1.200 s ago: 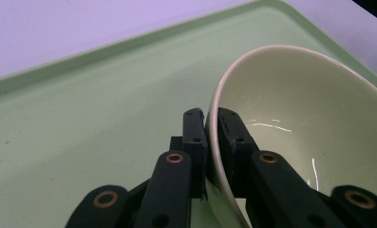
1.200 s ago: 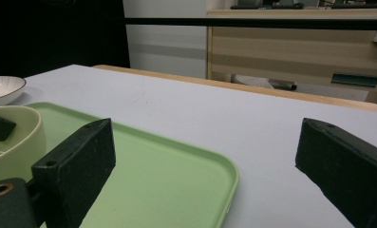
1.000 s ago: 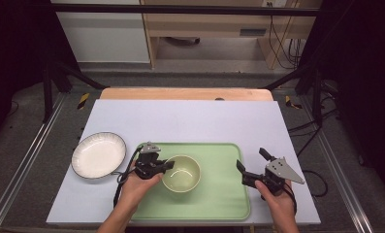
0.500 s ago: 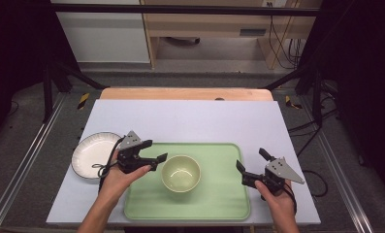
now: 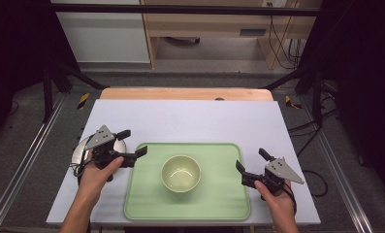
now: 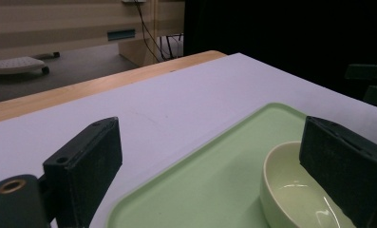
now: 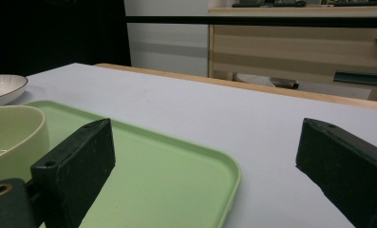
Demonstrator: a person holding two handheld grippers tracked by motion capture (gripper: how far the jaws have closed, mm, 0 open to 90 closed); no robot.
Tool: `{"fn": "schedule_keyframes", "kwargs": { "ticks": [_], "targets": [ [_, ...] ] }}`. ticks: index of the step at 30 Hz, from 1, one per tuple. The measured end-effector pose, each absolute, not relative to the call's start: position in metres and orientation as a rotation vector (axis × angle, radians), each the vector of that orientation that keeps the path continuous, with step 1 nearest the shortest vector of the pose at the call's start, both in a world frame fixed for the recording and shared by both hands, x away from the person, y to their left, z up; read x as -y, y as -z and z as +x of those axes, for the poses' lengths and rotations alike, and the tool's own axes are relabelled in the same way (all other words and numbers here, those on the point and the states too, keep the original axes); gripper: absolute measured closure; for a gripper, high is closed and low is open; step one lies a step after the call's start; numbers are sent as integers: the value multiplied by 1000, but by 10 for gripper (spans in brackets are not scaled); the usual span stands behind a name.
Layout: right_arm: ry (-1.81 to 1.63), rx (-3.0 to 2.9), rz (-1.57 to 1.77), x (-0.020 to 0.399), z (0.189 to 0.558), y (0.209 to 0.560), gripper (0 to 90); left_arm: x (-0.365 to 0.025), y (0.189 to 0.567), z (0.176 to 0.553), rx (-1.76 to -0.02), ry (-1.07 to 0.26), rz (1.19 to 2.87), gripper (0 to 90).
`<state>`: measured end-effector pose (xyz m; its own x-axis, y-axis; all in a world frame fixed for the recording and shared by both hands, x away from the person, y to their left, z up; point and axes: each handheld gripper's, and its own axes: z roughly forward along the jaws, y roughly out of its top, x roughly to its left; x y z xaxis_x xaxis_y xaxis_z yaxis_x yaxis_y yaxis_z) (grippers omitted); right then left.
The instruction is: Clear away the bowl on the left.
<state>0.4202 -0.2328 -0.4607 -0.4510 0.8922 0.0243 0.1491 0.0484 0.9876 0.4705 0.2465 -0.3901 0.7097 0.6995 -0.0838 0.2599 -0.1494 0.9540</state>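
The left tongs (image 5: pixel 130 144), jaws open and empty, have drawn back left from the bowl (image 5: pixel 181 173) on the green tray (image 5: pixel 214 201), apparently releasing it; right tongs (image 5: pixel 250 165) wait open.

A pale yellow-green bowl (image 5: pixel 181 173) stands upright and empty in the middle of a light green tray (image 5: pixel 229 204), between the left tongs (image 5: pixel 130 146) and the right tongs (image 5: pixel 250 166), touching neither. The tray lies flat on the tabletop (image 5: pixel 190 119). A white plate (image 7: pixel 3 88) with a dark rim sits beneath the left tongs, beside the tray's left edge.
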Motion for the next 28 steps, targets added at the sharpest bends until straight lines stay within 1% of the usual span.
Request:
{"fn": "schedule_keyframes", "kwargs": {
  "ticks": [10, 18, 24, 26, 28],
  "targets": [
    [-1459, -1677, 1064, 233, 420, 461, 60, -275, 391, 465, -763, -535, 1679, 71],
    [-1459, -1676, 1059, 234, 420, 461, 59, -299, 402, 457, -782, -608, 1658, 68],
    [-1461, -1677, 1066, 233, 420, 461, 59, -312, 414, 446, -816, -630, 1653, 53],
    [-1460, -1675, 1066, 233, 420, 461, 59, -316, 417, 441, -826, -663, 1656, 53],
    [-1462, -1674, 1068, 233, 420, 461, 58, -320, 422, 439, -838, -657, 1649, 51]
  ]
}}
